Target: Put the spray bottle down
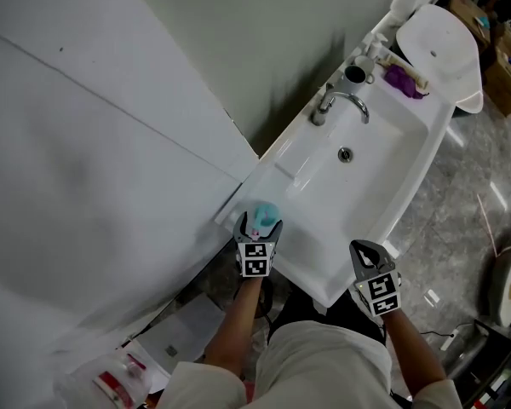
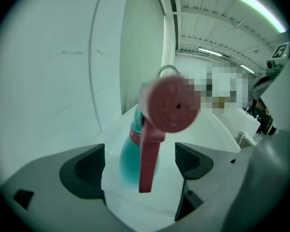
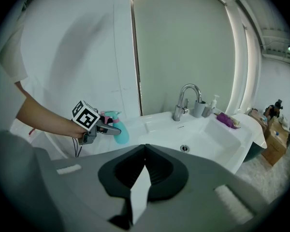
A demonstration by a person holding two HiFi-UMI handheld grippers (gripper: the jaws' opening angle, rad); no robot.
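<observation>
Left gripper's [image 2: 140,153] jaws parted round spray bottle [image 2: 127,162] on sink [image 1: 311,258].

Through my left gripper [image 2: 140,166] I see its dark jaws spread wide, neither pad touching the translucent teal plastic spray bottle with the pink trigger head [image 2: 152,134] that stands upright between them. The bottle rests on the white ceramic washbasin [image 2: 217,129], near its wall-side edge. A curved chrome tap [image 2: 168,70] peeks over the bottle's head, and a pale wall panel [image 2: 53,81] fills the left.
</observation>
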